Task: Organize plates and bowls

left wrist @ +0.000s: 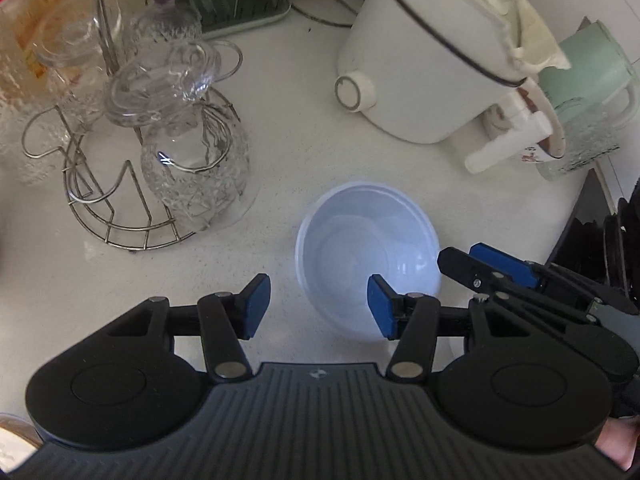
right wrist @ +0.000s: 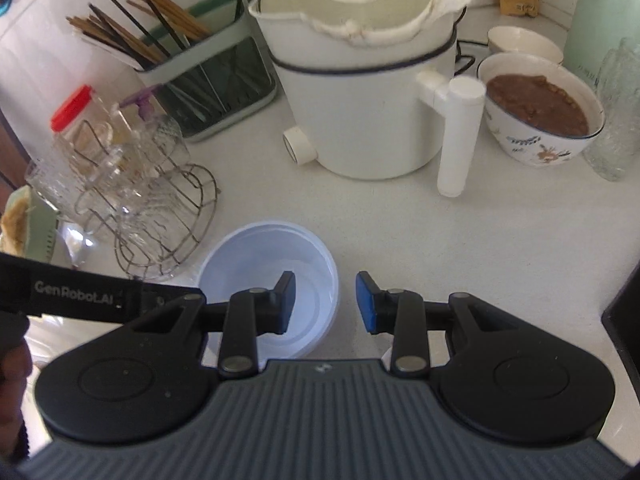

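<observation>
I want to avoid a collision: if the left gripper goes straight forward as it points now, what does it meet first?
Probably the white plastic bowl: the open left gripper points at its near left rim, with one pad already over the bowl. Depth is unclear; it may pass above the rim.

The left gripper (left wrist: 318,306) points forward and a little down, with its two blue pads (left wrist: 256,306) wide apart and nothing between them. The right gripper (right wrist: 326,302) is in the same pose, its jaws also spread and holding nothing. The two tools are close side by side: the right one shows at the right edge of the left wrist view, and the left one crosses the left edge of the right wrist view (its black arm carries a printed label). A bit of the person's hand (left wrist: 618,438) shows behind the left tool.
</observation>
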Available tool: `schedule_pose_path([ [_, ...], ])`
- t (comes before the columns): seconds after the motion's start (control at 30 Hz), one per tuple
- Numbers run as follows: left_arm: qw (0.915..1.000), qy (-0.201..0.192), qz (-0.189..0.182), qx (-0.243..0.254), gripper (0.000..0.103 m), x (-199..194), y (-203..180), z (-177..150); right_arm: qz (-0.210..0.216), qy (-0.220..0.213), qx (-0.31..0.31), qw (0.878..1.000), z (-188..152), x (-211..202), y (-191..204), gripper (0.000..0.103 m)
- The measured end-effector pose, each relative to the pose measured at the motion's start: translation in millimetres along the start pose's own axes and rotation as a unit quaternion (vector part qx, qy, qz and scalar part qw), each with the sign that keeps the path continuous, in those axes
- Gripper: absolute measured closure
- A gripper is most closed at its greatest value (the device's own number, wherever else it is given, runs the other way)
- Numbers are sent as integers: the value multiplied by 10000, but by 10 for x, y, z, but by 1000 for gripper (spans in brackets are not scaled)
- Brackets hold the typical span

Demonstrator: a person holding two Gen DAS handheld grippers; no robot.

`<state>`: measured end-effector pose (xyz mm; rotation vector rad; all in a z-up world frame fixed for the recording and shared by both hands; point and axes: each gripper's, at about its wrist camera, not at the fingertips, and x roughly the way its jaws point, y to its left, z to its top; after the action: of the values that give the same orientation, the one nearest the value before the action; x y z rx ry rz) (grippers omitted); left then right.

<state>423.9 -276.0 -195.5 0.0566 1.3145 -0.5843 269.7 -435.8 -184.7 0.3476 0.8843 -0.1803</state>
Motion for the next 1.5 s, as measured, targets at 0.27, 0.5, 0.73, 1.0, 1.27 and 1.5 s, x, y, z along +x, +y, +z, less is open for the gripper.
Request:
schedule_pose_path([
  [0.27, 9998, 186, 39, 59, 55, 192, 56, 117, -53, 355, -1, 9994, 16, 263, -46, 68],
  [0.5, 9993, 357, -65, 58, 78, 325, 91, 169, -62, 502, -22, 9987, 34, 388, -56, 71],
  [0.73, 9993, 367, -92, 53, 90, 376, 85, 172, -40, 639, -51, 9979, 48, 472, -31, 83],
  [1.0, 9994, 270, -229, 3, 91, 327, 81, 169, 79, 588, -12, 9982, 29, 407, -41, 88],
  [1.27, 9992, 54, -390, -11, 91, 21, 78, 94, 150, 351, 109, 9992, 12, 171, -34, 88],
  [1.5, 9989, -119, -427, 144, 91, -281, -14, -42, 188, 29, 94, 9998, -17, -124, 6, 88],
])
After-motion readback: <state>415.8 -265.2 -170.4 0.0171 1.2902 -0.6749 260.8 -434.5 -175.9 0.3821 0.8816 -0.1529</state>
